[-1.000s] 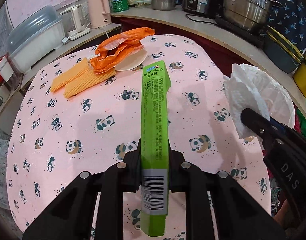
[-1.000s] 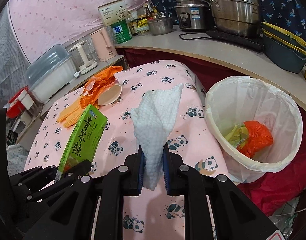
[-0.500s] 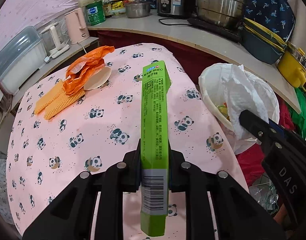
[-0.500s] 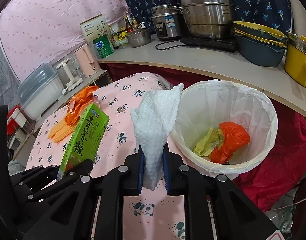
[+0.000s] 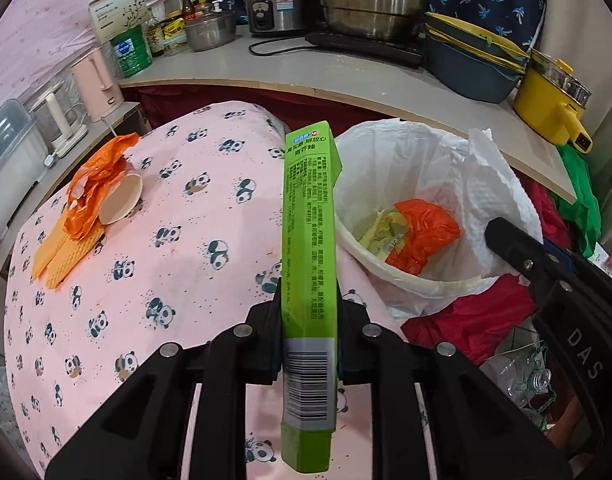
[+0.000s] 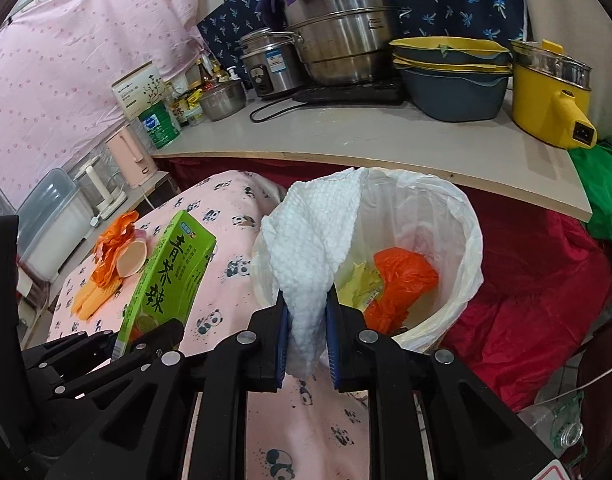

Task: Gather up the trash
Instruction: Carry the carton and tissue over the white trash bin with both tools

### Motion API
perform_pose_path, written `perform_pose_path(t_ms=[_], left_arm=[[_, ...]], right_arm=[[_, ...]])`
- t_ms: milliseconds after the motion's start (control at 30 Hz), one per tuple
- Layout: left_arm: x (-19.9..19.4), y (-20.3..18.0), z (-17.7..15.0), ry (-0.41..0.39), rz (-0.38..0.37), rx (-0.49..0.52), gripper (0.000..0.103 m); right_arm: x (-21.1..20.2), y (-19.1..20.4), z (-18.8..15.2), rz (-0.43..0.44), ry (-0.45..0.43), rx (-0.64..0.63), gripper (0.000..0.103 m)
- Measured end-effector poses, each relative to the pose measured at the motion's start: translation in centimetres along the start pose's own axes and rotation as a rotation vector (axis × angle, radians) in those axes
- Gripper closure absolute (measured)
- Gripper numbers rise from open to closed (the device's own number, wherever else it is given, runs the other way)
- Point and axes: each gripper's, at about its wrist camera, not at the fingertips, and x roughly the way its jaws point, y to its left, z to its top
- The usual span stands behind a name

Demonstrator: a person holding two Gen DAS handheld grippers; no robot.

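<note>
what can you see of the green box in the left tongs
The long, slim green cardboard box is clamped near its lower end between the jaws of the left tongs. It stands roughly upright and tips a little. One narrow side carries small printed text and a barcode near the bottom; the broad face in the right wrist view shows large dark characters. It looks closed and undented. It is held in the air over the pink panda-print tablecloth, next to the white-lined trash bin, touching only the jaws.
</note>
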Motion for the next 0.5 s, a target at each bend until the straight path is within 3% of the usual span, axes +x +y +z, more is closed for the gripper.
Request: perform_pose_path(t_ms=[500], left_arm=[[2.9,-5.2,4.1,-0.024,-0.098,0.140,0.084]], right_arm=[[1.1,-5.2,1.1,-0.071,-0.008,0.103,0.088]])
